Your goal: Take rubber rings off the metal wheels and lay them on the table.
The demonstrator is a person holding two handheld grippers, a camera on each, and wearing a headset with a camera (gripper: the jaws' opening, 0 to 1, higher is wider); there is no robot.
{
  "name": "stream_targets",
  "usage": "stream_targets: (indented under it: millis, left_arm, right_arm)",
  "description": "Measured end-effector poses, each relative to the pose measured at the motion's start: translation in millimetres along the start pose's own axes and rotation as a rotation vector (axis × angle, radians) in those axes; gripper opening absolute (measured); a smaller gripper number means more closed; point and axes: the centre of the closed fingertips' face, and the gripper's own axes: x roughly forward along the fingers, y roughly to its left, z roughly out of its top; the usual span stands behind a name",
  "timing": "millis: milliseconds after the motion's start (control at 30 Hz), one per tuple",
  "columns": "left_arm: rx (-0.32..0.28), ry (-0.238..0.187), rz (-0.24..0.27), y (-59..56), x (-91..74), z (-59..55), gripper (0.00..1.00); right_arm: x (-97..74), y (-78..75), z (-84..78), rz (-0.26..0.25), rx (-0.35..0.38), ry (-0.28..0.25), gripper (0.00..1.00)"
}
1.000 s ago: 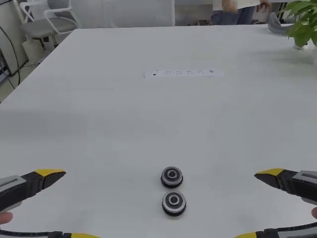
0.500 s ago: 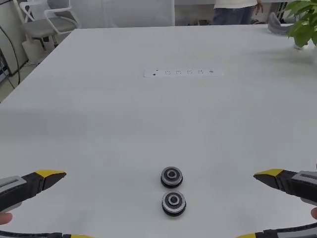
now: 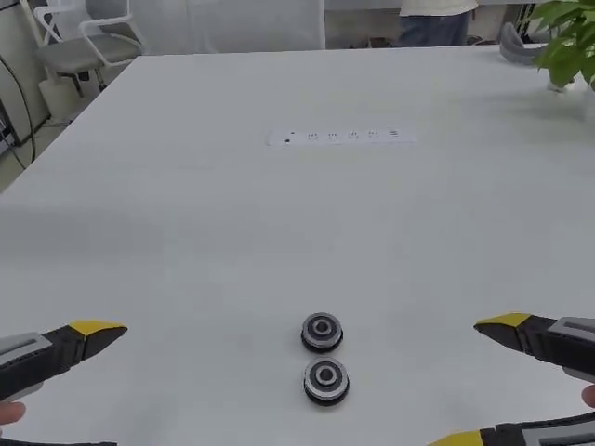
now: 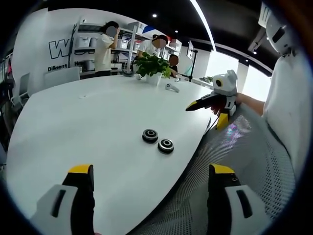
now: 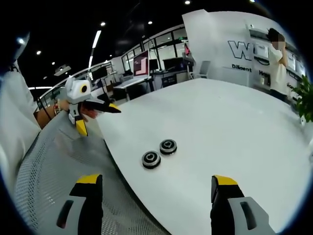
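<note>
Two small metal wheels with black rubber rings around them lie flat on the white table [image 3: 279, 214], near its front edge. The far wheel [image 3: 322, 333] and the near wheel [image 3: 325, 381] sit close together, a small gap between them. My left gripper [image 4: 151, 171] is open, far to the left of both wheels, with its upper finger [image 3: 65, 344] over the table. My right gripper [image 3: 479, 381] is open, far to their right. Both wheels show in the left gripper view [image 4: 150, 135] [image 4: 166, 145] and in the right gripper view [image 5: 168, 146] [image 5: 151, 159]. Nothing is between either pair of jaws.
A flush socket strip [image 3: 339, 137] is set in the table's middle. A potted plant [image 3: 567, 42] stands at the far right corner, office chairs [image 3: 84, 37] beyond the far left. People stand at the far end [image 4: 105, 46]. A mesh chair seat [image 5: 63, 161] lies under the table's front edge.
The head view has shifted slightly. Both grippers stay open and almost still on either side of the wheels, which have not moved.
</note>
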Motion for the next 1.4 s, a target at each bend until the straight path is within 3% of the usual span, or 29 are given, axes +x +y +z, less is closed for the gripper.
stream_targets:
  millis: [200, 300, 433, 600, 867, 1067, 1400]
  left_arm:
    - [0.035, 0.029, -0.022, -3.7, 1.1, -1.9, 0.98]
    - [0.052, 0.029, -0.08, -14.2, 1.7, -0.3, 0.96]
    - [0.084, 0.045, -0.076, -14.0, 1.0, -0.4, 0.96]
    - [0.078, -0.008, -0.07, -10.7, -3.1, 13.2, 0.97]
    - [0.081, -0.057, -0.067, -8.8, -5.2, 29.8, 0.99]
    - [0.102, -0.066, -0.063, -6.7, -6.7, 35.8, 0.99]
    - [0.137, -0.103, -0.041, 1.3, -12.1, 55.3, 0.99]
  right_arm:
    - [-2.9, -4.4, 5.7, -0.012, 0.026, -0.038, 0.91]
    - [-4.0, -6.7, 8.0, -0.02, 0.038, -0.051, 0.91]
    - [-5.9, -8.1, 10.5, -0.026, 0.037, -0.058, 0.9]
    - [-8.8, -8.2, 14.4, -0.024, 0.014, -0.049, 0.9]
    - [-11.5, -10.6, 22.7, -0.036, -0.011, -0.049, 0.9]
    - [-13.9, -9.5, 28.3, -0.036, -0.03, -0.049, 0.9]
    - [-17.0, -6.0, 40.2, -0.027, -0.073, -0.049, 0.9]
